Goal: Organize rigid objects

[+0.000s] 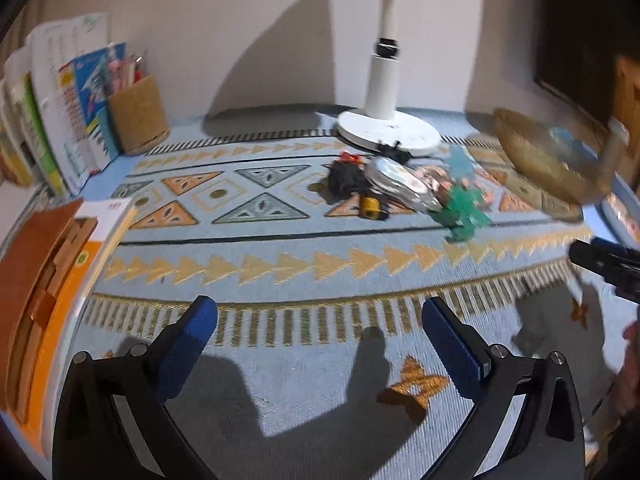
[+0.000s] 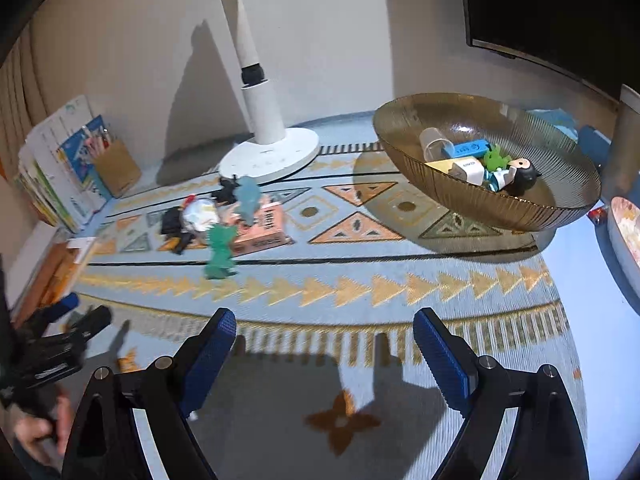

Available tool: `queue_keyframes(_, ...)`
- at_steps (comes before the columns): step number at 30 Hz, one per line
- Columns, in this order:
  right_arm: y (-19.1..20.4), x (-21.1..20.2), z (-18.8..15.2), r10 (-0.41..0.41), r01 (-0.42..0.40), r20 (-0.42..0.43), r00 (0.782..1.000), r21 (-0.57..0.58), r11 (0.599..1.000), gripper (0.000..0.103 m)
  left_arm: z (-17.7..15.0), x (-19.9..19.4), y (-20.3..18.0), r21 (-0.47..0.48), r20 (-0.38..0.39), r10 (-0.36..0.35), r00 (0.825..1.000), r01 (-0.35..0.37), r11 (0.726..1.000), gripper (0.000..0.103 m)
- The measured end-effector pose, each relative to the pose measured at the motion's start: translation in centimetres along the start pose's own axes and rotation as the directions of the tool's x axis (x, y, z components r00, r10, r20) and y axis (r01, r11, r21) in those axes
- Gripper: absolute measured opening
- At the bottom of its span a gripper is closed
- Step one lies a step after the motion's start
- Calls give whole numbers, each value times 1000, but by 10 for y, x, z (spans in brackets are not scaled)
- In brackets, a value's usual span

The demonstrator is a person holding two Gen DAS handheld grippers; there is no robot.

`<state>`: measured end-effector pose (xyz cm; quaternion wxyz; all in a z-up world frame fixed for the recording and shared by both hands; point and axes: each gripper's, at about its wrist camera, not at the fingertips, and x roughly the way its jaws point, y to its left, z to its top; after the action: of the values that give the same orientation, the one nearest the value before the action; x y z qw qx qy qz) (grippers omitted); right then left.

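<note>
A big brown glass bowl [image 2: 488,196] sits on the blue patterned mat [image 2: 360,280], on the right side. Inside the bowl there are small things all close together: a clear little cup [image 2: 434,143], a blue box [image 2: 472,148], a white charger block [image 2: 468,170], a green toy [image 2: 495,157] and a little figure with black hair [image 2: 518,176]. They lie low in the bowl, toward its near wall.

A pile of toys waits on the mat, well apart from the bowl, just in front of the white lamp base [image 2: 270,158]. In the pile there is a green dinosaur [image 2: 220,250], a blue-grey dinosaur [image 2: 247,198], a pink flat box [image 2: 264,228] under them, a shiny round thing [image 2: 200,212], and some black pieces [image 2: 174,222]. From the left camera a small gold spool [image 1: 370,206] shows by the black pieces.

A cork cup [image 1: 138,114] stands at the back left by the wall, with pens sticking out of it. Books [image 1: 76,100] lean right beside it.

The left gripper [image 1: 320,344] is wide open and has nothing in it. The right gripper [image 2: 324,354] is open too, and empty. Both hang over the bare front part of the mat, away from the toys. A hand [image 2: 40,432] shows at the left edge of the right camera view, holding the left gripper's handle.
</note>
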<state>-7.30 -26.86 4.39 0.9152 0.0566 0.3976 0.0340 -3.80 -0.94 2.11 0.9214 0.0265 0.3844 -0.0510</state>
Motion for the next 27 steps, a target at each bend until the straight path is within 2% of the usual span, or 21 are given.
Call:
queue_keyframes(2,-2,12,-4,-12,12,-39,999,6,1000,89,-2,-1,-9,51,9,18,1000,-18,999,102)
queue_keyframes(7,-3,8,-4,-10,10,-15,1000,-1,1000,89,-3,-1,-22,118,11,39,999,-40,992,102)
queue_keyframes(12,3,12,-3,-23,23,-27,999,-24,999,90,-2,0,-19,111,0,22,1000,-21,994,102)
queue_keyframes(27,6,17,-4,-36,34,-47,998,-41,999,90,-3,3,-21,117,-13,44,999,-42,992,102)
